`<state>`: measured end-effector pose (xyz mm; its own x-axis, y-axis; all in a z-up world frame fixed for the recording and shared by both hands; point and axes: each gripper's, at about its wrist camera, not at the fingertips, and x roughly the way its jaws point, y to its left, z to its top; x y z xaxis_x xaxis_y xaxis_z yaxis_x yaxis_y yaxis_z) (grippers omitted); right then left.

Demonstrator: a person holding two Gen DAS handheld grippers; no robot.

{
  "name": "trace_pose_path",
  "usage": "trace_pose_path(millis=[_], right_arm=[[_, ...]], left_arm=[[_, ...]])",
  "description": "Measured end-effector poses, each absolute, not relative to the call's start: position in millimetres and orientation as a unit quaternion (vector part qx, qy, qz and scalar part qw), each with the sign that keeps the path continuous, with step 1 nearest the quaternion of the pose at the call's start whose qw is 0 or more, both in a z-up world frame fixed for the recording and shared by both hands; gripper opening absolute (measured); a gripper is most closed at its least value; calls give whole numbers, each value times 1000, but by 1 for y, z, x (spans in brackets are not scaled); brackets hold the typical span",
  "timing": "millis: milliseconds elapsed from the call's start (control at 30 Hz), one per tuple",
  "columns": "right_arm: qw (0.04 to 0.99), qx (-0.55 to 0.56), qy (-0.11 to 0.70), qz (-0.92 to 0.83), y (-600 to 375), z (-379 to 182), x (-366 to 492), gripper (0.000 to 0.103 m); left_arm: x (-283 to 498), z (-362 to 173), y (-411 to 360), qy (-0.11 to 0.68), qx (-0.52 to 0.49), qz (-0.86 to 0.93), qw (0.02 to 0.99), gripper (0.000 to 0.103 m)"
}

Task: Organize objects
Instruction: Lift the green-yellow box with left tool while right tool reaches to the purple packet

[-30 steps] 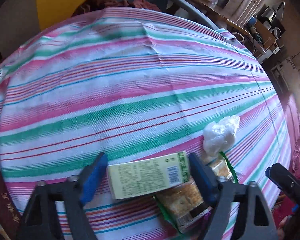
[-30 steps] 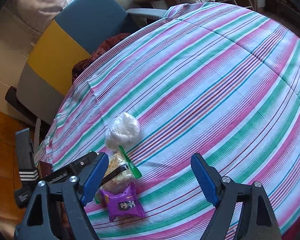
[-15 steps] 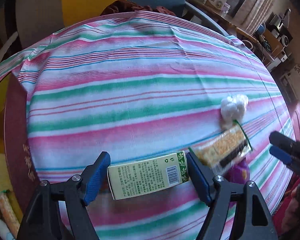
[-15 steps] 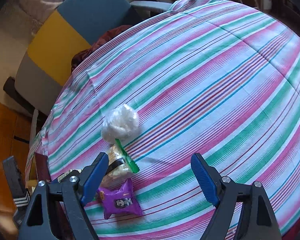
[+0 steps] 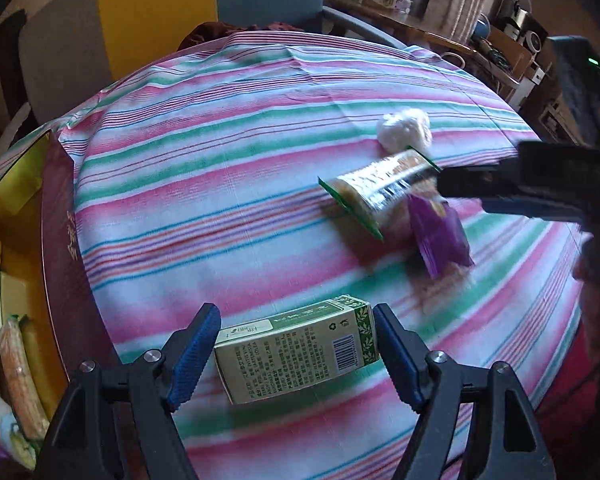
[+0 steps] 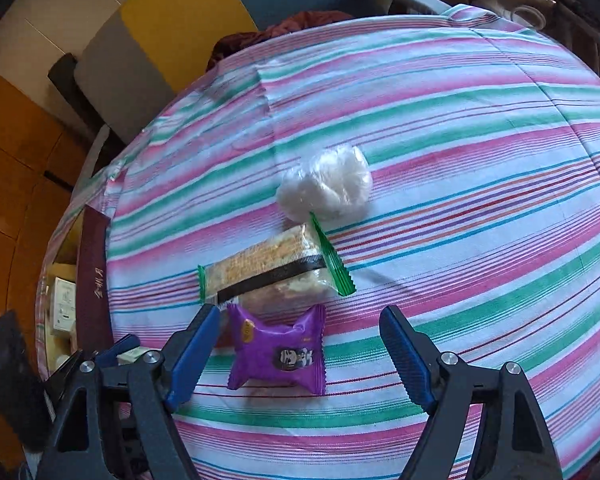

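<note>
Left tool point(image 5: 296, 350): clamped on the green carton point(image 5: 298, 354), one blue pad against each end, carton lifted over the near edge of the bench.
Green carton: lying sideways between the pads, barcode and small print facing the camera.
Right tool point(image 6: 300, 350): spread wide, gripping nothing, poised just above the purple packet point(image 6: 278, 352); seen from the left wrist as a dark blurred shape point(image 5: 540, 188) at the right.
Purple packet: flat on the striped cloth point(image 6: 460, 128), closer to the left pad than the right.
Cracker pack point(image 6: 272, 268): clear wrapper with green ends and a black band, just behind the purple packet, apparently touching it.
White plastic bundle point(image 6: 326, 188): crumpled, just beyond the cracker pack, meeting its green end.
Striped cloth: pink, green and white stripes covering the bench.
Dark red box point(image 5: 60, 248): at the bench's left edge, open, with assorted small items inside.
Chair point(image 6: 180, 20): grey, yellow and blue panels, behind the bench.
</note>
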<state>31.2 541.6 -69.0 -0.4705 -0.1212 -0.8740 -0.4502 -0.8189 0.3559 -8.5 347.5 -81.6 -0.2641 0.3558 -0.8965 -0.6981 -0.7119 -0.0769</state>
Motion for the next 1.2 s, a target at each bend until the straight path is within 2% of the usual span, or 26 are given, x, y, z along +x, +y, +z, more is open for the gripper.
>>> trace_pose_path(millis=[300, 500, 600, 700, 1067, 1200], right_arm=[[78, -509, 322, 794, 544, -87, 21, 83], [-3, -528, 355, 771, 526, -92, 21, 82], [-79, -511, 373, 770, 514, -82, 21, 82], [-112, -486, 369, 785, 507, -68, 23, 82], [-53, -500, 269, 821, 485, -65, 14, 82], [-47, -495, 197, 845, 470, -59, 13, 82]], left_arm=[[15, -83, 324, 150, -506, 772, 354, 78], [19, -84, 312, 145, -506, 769, 362, 78], [22, -85, 306, 140, -508, 767, 366, 78], [21, -87, 299, 132, -511, 766, 367, 79], [23, -86, 288, 113, -515, 767, 365, 79], [23, -86, 287, 108, -515, 768, 366, 79]])
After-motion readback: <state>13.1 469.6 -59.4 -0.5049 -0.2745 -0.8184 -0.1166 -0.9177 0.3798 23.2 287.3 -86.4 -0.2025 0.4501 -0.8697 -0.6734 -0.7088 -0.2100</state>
